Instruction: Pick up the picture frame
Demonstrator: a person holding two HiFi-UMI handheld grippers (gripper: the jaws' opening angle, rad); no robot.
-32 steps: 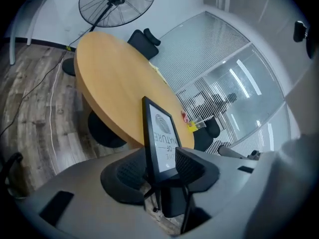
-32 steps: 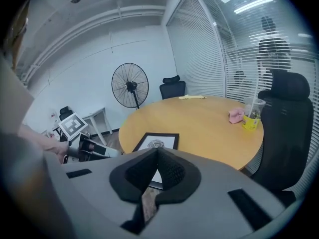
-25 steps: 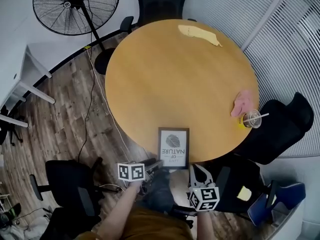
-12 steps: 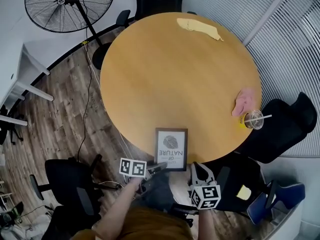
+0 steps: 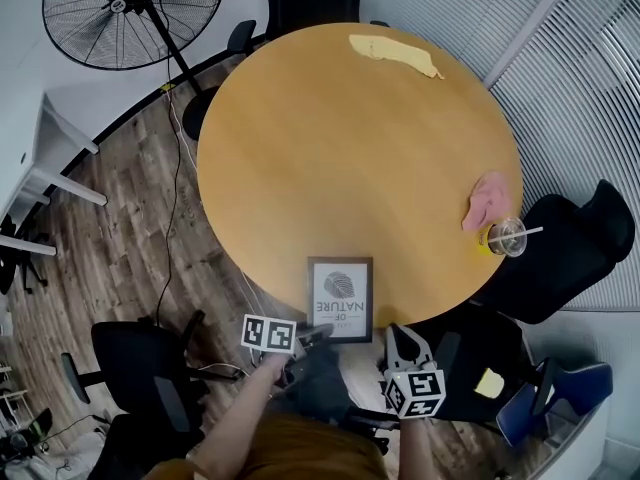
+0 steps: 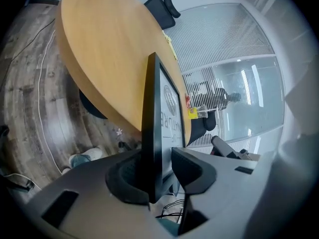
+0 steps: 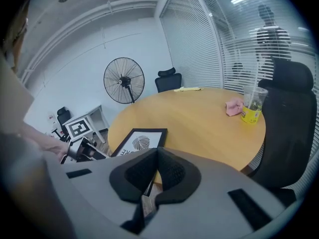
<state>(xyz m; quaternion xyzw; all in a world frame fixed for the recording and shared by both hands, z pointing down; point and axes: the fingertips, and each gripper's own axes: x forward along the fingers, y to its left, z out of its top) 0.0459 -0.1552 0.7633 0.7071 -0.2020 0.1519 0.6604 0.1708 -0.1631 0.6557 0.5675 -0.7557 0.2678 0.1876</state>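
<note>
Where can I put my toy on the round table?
The whole middle of the table is bare, from the yellow cloth at the far edge to the picture frame at the near edge. The left side is free too. It's crowded on the right, by the pink cloth and cup.

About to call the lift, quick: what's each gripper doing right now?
Left gripper: closing around the edge of the picture frame, not clamped yet.
Right gripper: closed, holding nothing.
</note>
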